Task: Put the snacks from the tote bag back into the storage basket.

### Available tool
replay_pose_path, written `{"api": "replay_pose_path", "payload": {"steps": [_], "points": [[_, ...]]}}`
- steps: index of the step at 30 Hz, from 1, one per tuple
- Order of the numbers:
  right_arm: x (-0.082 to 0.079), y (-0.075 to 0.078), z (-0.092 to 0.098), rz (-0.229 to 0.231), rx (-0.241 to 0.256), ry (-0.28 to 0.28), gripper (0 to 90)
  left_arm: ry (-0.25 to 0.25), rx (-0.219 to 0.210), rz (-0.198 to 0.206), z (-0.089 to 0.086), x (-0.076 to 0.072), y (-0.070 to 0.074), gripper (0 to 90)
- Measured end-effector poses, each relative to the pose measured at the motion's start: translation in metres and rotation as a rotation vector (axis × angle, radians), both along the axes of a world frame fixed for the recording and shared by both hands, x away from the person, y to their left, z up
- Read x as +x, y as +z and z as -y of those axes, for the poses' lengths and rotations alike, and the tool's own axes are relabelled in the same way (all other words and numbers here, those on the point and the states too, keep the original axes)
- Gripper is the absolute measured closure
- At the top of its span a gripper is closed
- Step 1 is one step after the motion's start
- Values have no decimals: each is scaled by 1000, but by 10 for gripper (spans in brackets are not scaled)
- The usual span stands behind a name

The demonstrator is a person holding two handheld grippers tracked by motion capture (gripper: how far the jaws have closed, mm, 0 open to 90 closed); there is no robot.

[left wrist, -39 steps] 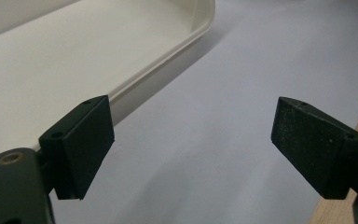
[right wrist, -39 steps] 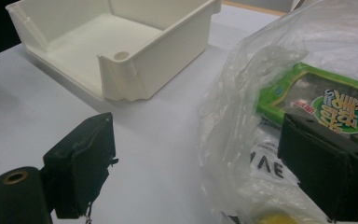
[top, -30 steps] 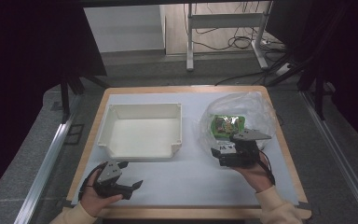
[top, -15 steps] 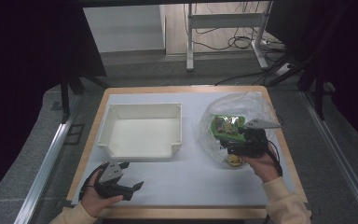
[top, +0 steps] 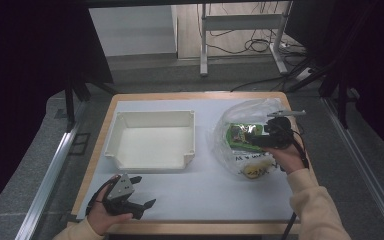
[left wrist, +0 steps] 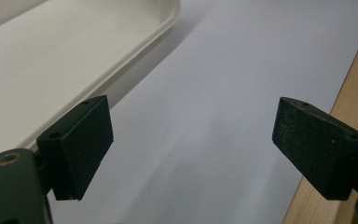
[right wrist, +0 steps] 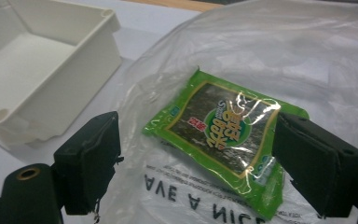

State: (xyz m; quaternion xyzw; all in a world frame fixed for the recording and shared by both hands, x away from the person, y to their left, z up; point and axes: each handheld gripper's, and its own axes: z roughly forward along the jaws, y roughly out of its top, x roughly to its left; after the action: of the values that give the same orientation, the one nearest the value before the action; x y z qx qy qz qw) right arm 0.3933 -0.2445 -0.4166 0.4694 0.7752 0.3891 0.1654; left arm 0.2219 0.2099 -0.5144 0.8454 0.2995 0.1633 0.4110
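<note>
Right gripper view has my right tongs (right wrist: 193, 163) spread wide over the green snack packet (right wrist: 223, 140) inside the clear bag (right wrist: 307, 60), so I pinch, probably through film, left tongs (left wrist: 193, 154) idling agape.

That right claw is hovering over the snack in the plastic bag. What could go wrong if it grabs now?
The green seaweed packet lies inside the clear plastic bag, so the open right gripper may pinch bag film along with it, or only film. Lifting could then drag the whole bag, including the yellow item inside it.
</note>
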Motion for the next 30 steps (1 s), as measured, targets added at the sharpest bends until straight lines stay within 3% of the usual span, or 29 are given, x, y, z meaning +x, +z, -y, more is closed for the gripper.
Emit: {"api": "replay_pose_path", "payload": {"steps": [9,12,18,30], "points": [[19,-11,16,-64,-23,-69,165,23,-27,10,-6,0,4,123],[27,-18,25,-106,-32,-105,171,31,-34,11,-9,-1,5,123],[38,-30,33,-154,-27,-135,190,27,-27,10,-7,-2,4,123],[50,-47,28,-215,-35,-123,255,30,-25,13,-8,-3,4,123]]}}
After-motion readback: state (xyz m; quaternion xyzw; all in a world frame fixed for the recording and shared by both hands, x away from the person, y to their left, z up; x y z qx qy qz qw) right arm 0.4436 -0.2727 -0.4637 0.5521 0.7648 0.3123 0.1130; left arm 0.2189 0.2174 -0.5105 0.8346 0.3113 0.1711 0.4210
